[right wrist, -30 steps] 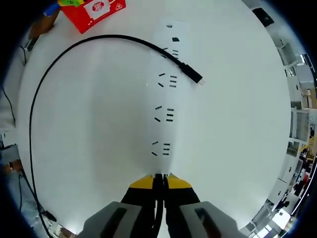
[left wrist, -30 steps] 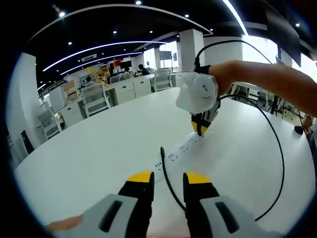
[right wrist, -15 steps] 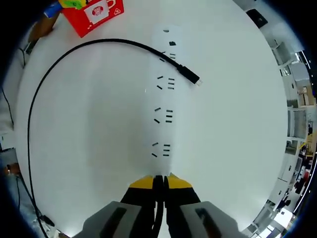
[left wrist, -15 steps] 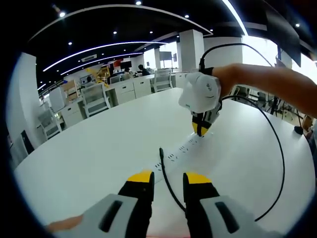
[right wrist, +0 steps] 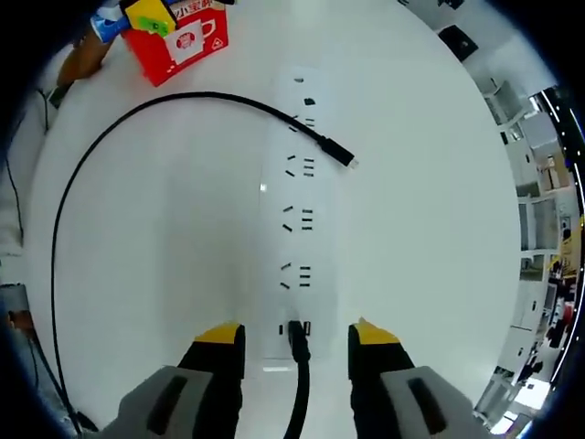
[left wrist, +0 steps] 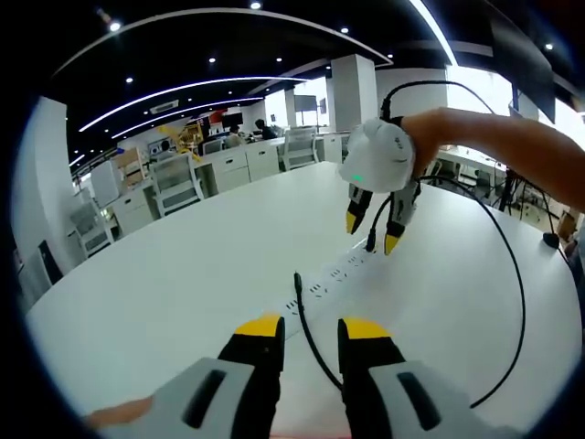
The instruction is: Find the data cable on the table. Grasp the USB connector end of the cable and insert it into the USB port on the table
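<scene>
In the right gripper view, the right gripper stands with its yellow-tipped jaws spread wide and nothing between them. In the gap, the black USB connector sits pushed into a port at the near end of the long white power strip, its thin black data cable running back under the camera. Farther along the strip, the cable's other small plug lies across the strip's edge, and the cable sweeps from it in a wide loop over the white table. At the far edge stands a red cardboard box printed with a mug.

In the left gripper view, the left gripper hangs just above the table, jaws parted and holding nothing, the cable passing on the table between them, though whether it touches them is hard to tell. Beyond, the right gripper hovers splayed above the strip.
</scene>
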### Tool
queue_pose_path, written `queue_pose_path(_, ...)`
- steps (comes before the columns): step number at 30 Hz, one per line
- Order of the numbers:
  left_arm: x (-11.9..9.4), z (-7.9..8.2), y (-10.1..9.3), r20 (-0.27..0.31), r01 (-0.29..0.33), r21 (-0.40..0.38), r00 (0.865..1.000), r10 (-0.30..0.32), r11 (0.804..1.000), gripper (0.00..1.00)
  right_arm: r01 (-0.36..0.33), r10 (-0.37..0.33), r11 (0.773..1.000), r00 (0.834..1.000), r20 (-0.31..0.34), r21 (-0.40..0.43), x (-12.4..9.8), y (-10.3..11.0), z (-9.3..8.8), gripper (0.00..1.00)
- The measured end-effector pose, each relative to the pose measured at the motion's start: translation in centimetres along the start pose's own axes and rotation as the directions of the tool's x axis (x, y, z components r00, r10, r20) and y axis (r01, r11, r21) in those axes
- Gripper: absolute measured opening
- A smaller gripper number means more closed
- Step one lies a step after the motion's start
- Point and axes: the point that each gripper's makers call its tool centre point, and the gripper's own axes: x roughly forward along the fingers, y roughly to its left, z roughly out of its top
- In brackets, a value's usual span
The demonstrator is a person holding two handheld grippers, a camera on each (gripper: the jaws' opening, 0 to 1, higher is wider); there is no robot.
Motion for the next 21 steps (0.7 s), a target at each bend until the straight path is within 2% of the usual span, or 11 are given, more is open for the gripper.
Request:
queue_pose_path(5, 0.0, 0.0, 0.0, 0.0, 0.0, 0.0, 1.0, 0.0, 1.0, 0.24, 0.019, -0.019, 1.0, 1.0, 0.013, 0.023, -0.1, 0.0, -0.4, 0.5)
queue_pose_path(10, 0.0, -0.1, 0.0, 0.0, 0.0, 0.0, 1.0, 0.0, 1.0, 0.24, 0.04, -0.044, 0.997, 0.997, 0.067, 0.065, -0.5, -0.3, -0.2, 0.5)
queue_pose_path(15, 0.0, -0.1, 0.0, 0.0, 0.0, 0.0, 1.0, 0.0, 1.0, 0.24, 0.065, -0.072, 0.995, 0.994, 0.083, 0.081, -0.7, -0.5, -0.2, 0.5)
queue_pose_path(21, 0.1, -0.1, 0.0, 0.001, 0.0, 0.0, 1.0, 0.0, 1.0, 0.24, 0.111, -0.131, 0.984, 0.981, 0.142, 0.143, -1.5, -0.8, 0.0, 0.51)
